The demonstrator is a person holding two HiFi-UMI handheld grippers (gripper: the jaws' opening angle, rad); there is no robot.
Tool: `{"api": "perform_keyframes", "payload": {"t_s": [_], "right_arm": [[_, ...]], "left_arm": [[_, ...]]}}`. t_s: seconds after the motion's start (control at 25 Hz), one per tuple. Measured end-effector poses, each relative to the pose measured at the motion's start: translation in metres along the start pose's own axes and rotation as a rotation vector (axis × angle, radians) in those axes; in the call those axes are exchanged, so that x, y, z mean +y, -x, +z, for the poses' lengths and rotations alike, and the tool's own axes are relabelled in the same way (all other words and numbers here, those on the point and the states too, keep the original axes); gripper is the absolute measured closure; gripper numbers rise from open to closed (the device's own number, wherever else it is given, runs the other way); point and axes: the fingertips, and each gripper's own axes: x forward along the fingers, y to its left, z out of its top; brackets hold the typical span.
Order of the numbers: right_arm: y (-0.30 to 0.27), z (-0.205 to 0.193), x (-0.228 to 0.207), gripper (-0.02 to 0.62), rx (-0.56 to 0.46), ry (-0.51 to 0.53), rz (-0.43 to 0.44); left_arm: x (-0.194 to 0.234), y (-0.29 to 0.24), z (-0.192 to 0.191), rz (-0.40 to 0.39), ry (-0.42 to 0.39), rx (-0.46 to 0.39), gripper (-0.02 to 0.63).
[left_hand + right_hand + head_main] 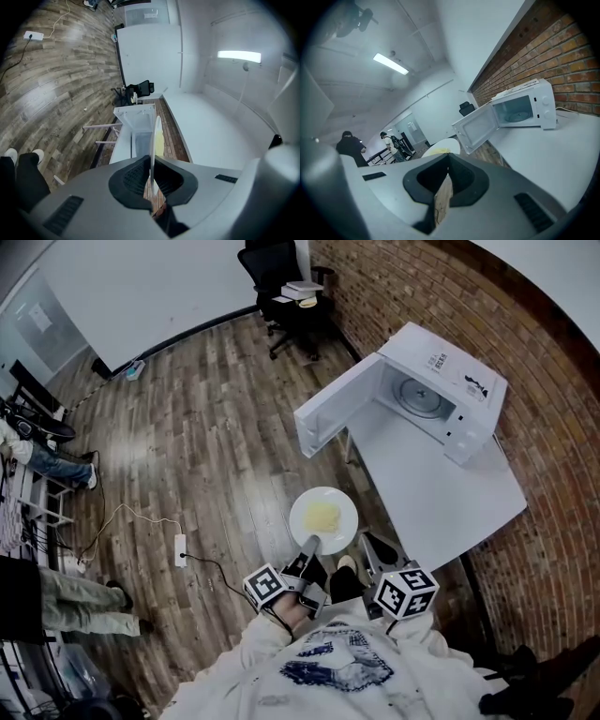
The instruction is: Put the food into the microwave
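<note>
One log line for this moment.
left gripper: shut on plate rim | food: on plate | right gripper: shut, empty | microwave: door open, on table

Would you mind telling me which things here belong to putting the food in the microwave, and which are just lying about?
For the job: plate, gripped at its rim by the left hand-held gripper; yellow food on it; open microwave; white table under it.
Just lying about: office chair with books; power strip on the floor.

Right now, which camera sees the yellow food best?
The head view: it looks down onto the food on its plate. The left gripper view sees a thin sliver, the right gripper view just a peek.
</note>
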Motion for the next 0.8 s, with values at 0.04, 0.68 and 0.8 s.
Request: {"api": "perform_keyframes", "payload": {"t_s": [0.04, 0.68, 0.8], "right_arm": [[-0.002, 0.000, 0.000, 0.581, -0.001, -0.002, -0.002], [-0.058, 0.056, -0.065, 0.581, -0.057, -0.056, -0.072], [-0.070, 0.070, -0.084, 0.581, -0.072, -0.078, -0.093]], "left_arm": [[0.000, -0.001, 0.001, 0.002, -0.001, 0.003, 0.581], [0.009, -0.097, 0.024, 0.046, -0.031, 0.118, 0.580], [0.009, -0.127, 0.026, 0.050, -0.035, 0.156, 0.581]]}}
